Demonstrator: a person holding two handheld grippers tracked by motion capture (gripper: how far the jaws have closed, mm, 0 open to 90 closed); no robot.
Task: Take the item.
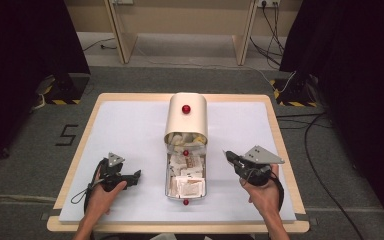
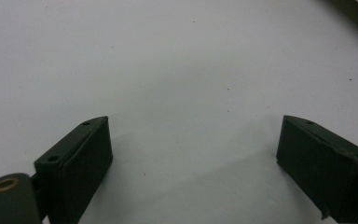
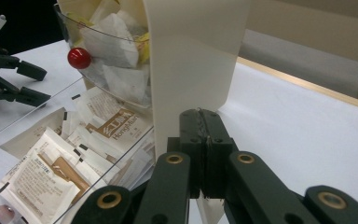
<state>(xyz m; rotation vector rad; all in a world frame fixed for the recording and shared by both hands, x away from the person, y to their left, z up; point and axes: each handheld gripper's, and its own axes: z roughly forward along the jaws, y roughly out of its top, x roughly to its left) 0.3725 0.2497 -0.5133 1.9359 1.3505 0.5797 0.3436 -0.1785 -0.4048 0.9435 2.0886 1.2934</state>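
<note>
A cream box (image 1: 186,122) with a red knob (image 1: 185,109) on top stands mid-table. A clear drawer (image 1: 168,186) full of paper sachets (image 1: 187,186) is out toward me, with a red knob (image 1: 185,202) at its front. My left gripper (image 1: 138,175) rests on the white mat left of the drawer, open with nothing between its jaws (image 2: 193,154). To the right of the drawer my right gripper (image 1: 227,155) is shut on nothing (image 3: 200,115), its tips just short of the cream box wall (image 3: 191,60). The sachets (image 3: 109,126) and a second clear bin with a red knob (image 3: 79,58) lie to their left.
The white mat (image 1: 130,130) covers a wooden table (image 1: 275,125). Dark curtains hang at both sides. Cables (image 1: 310,150) run over the floor at the right, and a wooden frame (image 1: 180,30) stands behind the table. The left gripper (image 3: 23,84) lies beyond the drawer.
</note>
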